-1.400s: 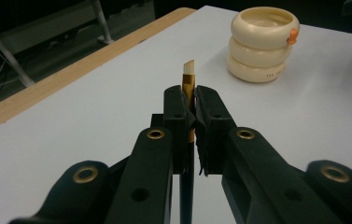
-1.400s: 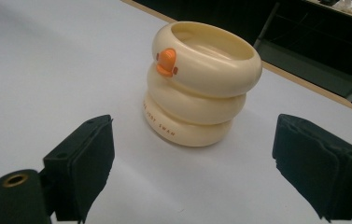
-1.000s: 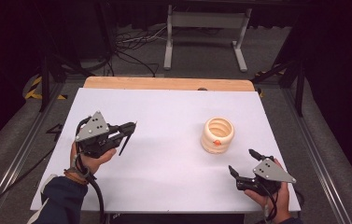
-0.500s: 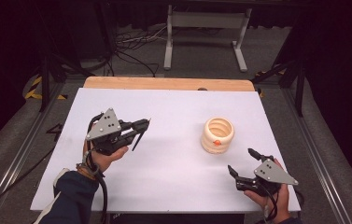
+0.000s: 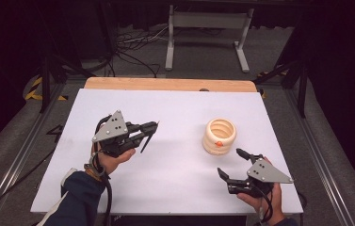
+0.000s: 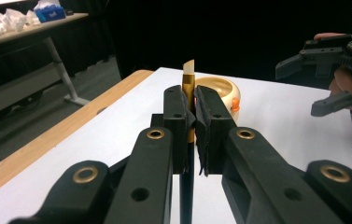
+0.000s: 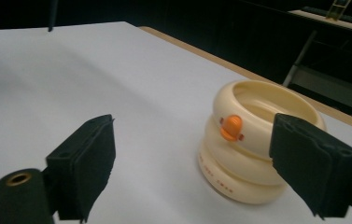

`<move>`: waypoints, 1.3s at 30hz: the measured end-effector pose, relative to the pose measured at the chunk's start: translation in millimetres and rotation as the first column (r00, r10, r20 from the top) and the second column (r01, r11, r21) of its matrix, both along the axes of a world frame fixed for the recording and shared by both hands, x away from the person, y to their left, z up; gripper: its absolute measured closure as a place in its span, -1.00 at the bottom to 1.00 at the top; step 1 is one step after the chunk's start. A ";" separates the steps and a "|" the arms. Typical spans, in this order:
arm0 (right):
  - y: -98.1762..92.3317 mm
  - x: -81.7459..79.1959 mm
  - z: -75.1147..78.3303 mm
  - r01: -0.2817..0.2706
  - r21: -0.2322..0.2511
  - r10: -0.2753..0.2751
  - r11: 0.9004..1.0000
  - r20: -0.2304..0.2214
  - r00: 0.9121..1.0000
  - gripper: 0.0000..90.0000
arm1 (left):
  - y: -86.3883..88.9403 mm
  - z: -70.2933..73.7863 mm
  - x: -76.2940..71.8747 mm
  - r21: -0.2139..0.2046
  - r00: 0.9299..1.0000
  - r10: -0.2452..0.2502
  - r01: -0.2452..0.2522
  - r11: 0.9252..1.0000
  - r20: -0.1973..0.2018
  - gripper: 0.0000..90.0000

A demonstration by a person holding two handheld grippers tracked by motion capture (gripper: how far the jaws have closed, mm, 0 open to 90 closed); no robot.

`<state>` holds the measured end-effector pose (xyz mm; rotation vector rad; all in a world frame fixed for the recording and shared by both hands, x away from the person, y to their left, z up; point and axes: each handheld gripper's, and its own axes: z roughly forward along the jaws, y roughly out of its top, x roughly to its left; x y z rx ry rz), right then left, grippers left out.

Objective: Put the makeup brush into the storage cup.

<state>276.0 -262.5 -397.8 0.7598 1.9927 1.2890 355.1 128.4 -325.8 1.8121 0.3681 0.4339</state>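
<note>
A cream ringed cup with an orange knob stands on the white table, right of centre. My left gripper hovers left of the table's middle, pointing right toward the cup. It is shut on a thin stick with a black shaft, a gold band and a pale slanted tip. The shaft hangs down below the jaws. My right gripper stands open just in front of the cup, nothing between its pads. The cup sits a little beyond them.
A wooden strip runs along the table's far edge. Behind it stand a metal frame and loose cables on the floor. In the left gripper view, the right gripper shows at far right, beside the cup.
My left gripper has carried the stick rightward and somewhat forward, closer to the cup. The right gripper has hardly moved.
</note>
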 end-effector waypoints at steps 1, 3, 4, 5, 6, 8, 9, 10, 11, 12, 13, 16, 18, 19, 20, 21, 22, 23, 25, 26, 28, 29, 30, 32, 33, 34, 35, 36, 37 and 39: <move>3.3 -0.2 0.6 -0.011 0.003 0.011 1.000 0.005 1.000 -0.62 | -0.6 -0.3 0.4 -0.001 1.000 -0.006 0.006 1.000 0.003 0.86; 9.0 0.3 1.7 -0.033 0.015 0.033 0.999 0.004 0.999 -0.61 | -3.6 -1.4 0.1 -0.004 1.000 -0.014 0.014 1.000 0.001 0.86; 12.6 1.6 2.5 -0.055 0.026 0.056 0.998 -0.008 0.998 -0.61 | -5.1 -1.8 0.0 -0.001 1.000 -0.019 0.019 1.000 0.002 0.86; 15.4 2.5 2.9 -0.063 0.031 0.064 0.998 -0.010 0.998 -0.60 | -7.2 -2.2 0.1 -0.006 1.000 -0.022 0.022 1.000 0.005 0.86; 18.9 3.5 3.2 -0.071 0.035 0.071 0.997 -0.009 0.997 -0.60 | -8.6 -2.5 0.2 -0.012 1.000 -0.028 0.028 1.000 0.003 0.86; 23.2 5.6 2.7 -0.085 0.044 0.086 0.995 -0.020 0.996 -0.60 | -13.6 -3.6 0.4 -0.019 0.999 -0.037 0.037 0.999 0.005 0.86; 24.9 6.5 2.2 -0.089 0.050 0.091 0.995 -0.026 0.996 -0.58 | -16.6 -4.5 0.7 -0.024 0.999 -0.040 0.040 0.999 0.009 0.86; 26.0 7.4 1.7 -0.098 0.056 0.100 0.994 -0.031 0.995 -0.55 | -19.6 -5.4 1.1 -0.029 0.999 -0.052 0.052 0.998 0.002 0.86; 27.4 7.9 1.4 -0.099 0.060 0.101 0.993 -0.035 0.994 -0.53 | -23.2 -6.6 1.3 -0.031 0.998 -0.057 0.057 0.998 0.003 0.86; 28.8 8.5 1.2 -0.101 0.067 0.103 0.993 -0.035 0.994 -0.51 | -26.5 -7.5 1.5 -0.030 0.998 -0.060 0.060 0.998 0.003 0.86; 30.2 9.0 1.4 -0.107 0.073 0.110 0.992 -0.038 0.993 -0.50 | -30.1 -8.7 2.0 -0.034 0.998 -0.067 0.067 0.997 0.001 0.86; 35.1 11.0 2.5 -0.116 0.077 0.119 0.990 -0.041 0.992 -0.47 | -41.1 -12.2 2.1 -0.028 0.996 -0.091 0.091 0.995 -0.002 0.86; 38.0 12.8 2.9 -0.120 0.083 0.123 0.989 -0.040 0.992 -0.47 | -45.1 -13.8 1.5 -0.032 0.996 -0.093 0.093 0.995 0.002 0.86; 40.5 14.7 3.3 -0.123 0.089 0.127 0.988 -0.046 0.991 -0.47 | -48.0 -15.0 0.9 -0.038 0.995 -0.097 0.097 0.995 0.002 0.86; 43.0 16.6 3.3 -0.127 0.095 0.132 0.987 -0.048 0.990 -0.47 | -49.9 -15.9 0.4 -0.042 0.995 -0.098 0.098 0.994 0.003 0.86; 44.8 17.9 3.4 -0.127 0.098 0.133 0.987 -0.049 0.990 -0.47 | -53.1 -17.5 -0.4 -0.048 0.995 -0.104 0.104 0.993 0.007 0.86; 48.0 20.6 4.0 -0.133 0.107 0.140 0.985 -0.054 0.989 -0.46 | -56.8 -19.6 -1.4 -0.048 0.994 -0.110 0.110 0.993 0.009 0.86; 52.3 23.1 5.4 -0.138 0.113 0.146 0.984 -0.060 0.988 -0.46 | -58.1 -20.7 -1.6 -0.049 0.994 -0.113 0.113 0.992 0.008 0.86; 56.4 25.2 6.8 -0.145 0.121 0.153 0.982 -0.055 0.987 -0.43 | -62.4 -24.1 -2.5 -0.064 0.992 -0.126 0.126 0.990 0.001 0.86; 60.3 27.2 7.9 -0.154 0.126 0.162 0.980 -0.055 0.985 -0.42 | -64.3 -25.6 -3.0 -0.062 0.992 -0.127 0.127 0.990 0.000 0.86; 66.0 31.0 8.0 -0.166 0.142 0.177 0.976 -0.064 0.982 -0.39 | -67.0 -28.4 -3.8 -0.070 0.990 -0.141 0.140 0.988 -0.009 0.86; 68.8 32.1 8.0 -0.167 0.145 0.178 0.975 -0.068 0.982 -0.37 | -68.3 -29.7 -4.7 -0.068 0.990 -0.138 0.137 0.988 -0.007 0.86; 68.8 32.1 8.0 -0.167 0.145 0.178 0.975 -0.068 0.982 -0.37 | -68.3 -29.7 -4.7 -0.068 0.990 -0.138 0.137 0.988 -0.007 0.86; 74.6 34.5 8.1 -0.169 0.150 0.181 0.974 -0.069 0.981 -0.34 | -70.5 -32.3 -5.9 -0.075 0.989 -0.146 0.145 0.987 -0.013 0.86; 77.3 35.7 8.5 -0.171 0.161 0.184 0.972 -0.073 0.980 -0.27 | -71.0 -32.9 -6.2 -0.071 0.989 -0.148 0.146 0.987 -0.014 0.86; 78.9 36.4 8.6 -0.173 0.168 0.187 0.971 -0.074 0.980 -0.25 | -72.1 -34.1 -6.7 -0.074 0.989 -0.149 0.148 0.986 -0.014 0.86; 81.4 37.3 9.2 -0.175 0.170 0.190 0.970 -0.074 0.979 -0.20 | -72.5 -34.5 -6.6 -0.074 0.988 -0.157 0.155 0.985 -0.019 0.86; 82.8 37.7 9.6 -0.176 0.172 0.190 0.969 -0.073 0.979 -0.17 | -73.4 -35.4 -6.9 -0.074 0.987 -0.157 0.155 0.985 -0.021 0.86; 84.8 38.3 10.0 -0.184 0.184 0.200 0.966 -0.076 0.977 -0.12 | -74.0 -35.9 -7.1 -0.076 0.987 -0.159 0.157 0.985 -0.020 0.86; 87.2 38.6 11.0 -0.191 0.193 0.209 0.962 -0.074 0.975 0.02 | -75.2 -37.3 -7.5 -0.078 0.986 -0.164 0.161 0.984 -0.023 0.86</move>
